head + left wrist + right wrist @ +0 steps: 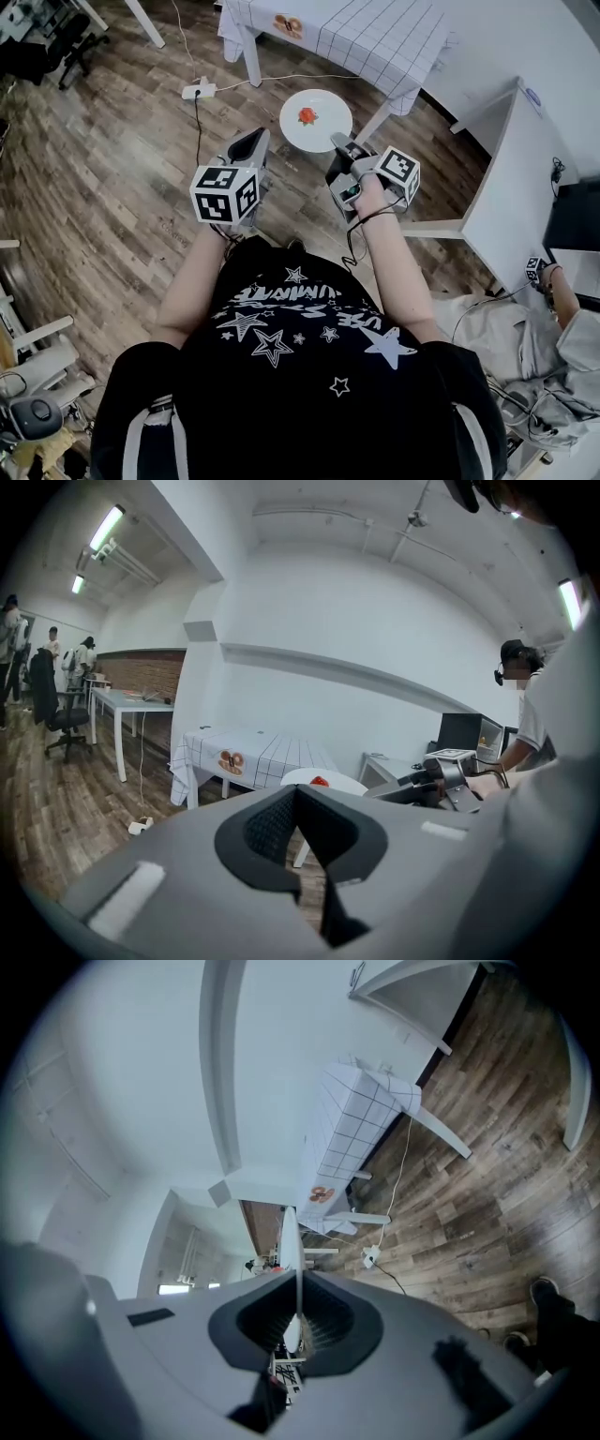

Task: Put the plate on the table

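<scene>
A round white plate with a red print in its middle hangs level in the air above the wooden floor. My right gripper is shut on its near rim. The right gripper view shows the plate edge-on as a thin white line, pinched between the jaws of the right gripper. The table with a white checked cloth stands just beyond the plate. My left gripper is shut and holds nothing, left of the plate. From the left gripper view, past the left gripper, I see the plate and the table.
A power strip with a cable lies on the floor left of the table. A white desk stands at the right, with another person beside it. More people and an office chair are at the far left of the room.
</scene>
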A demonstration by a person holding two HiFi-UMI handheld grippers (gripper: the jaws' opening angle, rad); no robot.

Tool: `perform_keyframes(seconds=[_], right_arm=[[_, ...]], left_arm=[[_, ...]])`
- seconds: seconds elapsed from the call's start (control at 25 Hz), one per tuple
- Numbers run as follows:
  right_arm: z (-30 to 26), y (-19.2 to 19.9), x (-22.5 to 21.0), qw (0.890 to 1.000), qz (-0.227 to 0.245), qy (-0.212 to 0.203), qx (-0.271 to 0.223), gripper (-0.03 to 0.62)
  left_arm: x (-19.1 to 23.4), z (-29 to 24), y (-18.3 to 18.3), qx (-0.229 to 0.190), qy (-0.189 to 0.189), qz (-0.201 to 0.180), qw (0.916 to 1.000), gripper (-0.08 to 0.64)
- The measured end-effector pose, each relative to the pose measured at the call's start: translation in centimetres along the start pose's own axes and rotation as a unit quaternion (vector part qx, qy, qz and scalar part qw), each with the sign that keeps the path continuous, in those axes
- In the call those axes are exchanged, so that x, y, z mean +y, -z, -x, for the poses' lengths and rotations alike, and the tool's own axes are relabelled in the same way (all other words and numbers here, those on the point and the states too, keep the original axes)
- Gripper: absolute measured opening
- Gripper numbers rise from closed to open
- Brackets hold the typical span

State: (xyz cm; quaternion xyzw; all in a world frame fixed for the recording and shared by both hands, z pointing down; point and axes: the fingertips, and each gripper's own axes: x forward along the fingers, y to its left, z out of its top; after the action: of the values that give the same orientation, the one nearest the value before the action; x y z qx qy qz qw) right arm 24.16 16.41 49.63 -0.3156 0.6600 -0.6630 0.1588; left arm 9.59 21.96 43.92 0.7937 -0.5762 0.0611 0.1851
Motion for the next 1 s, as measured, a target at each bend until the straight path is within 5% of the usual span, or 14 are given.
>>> perform_keyframes(seconds=[0.56,1.0], right_arm=[[-3.6,-2.3,-0.2,0.999,0.016,0.004,0.032,0.02],[-12.3,-8.7,2.6,1.0,0.017,0.001,0.0,0.02]], left_arm=[[1.8,-3.8,-0.2,-0.003,-0.011,0.025,0.9996,0.009],[8.5,-12.3,-5.5,-0.01,0.014,0.032,0.9993,0.009]])
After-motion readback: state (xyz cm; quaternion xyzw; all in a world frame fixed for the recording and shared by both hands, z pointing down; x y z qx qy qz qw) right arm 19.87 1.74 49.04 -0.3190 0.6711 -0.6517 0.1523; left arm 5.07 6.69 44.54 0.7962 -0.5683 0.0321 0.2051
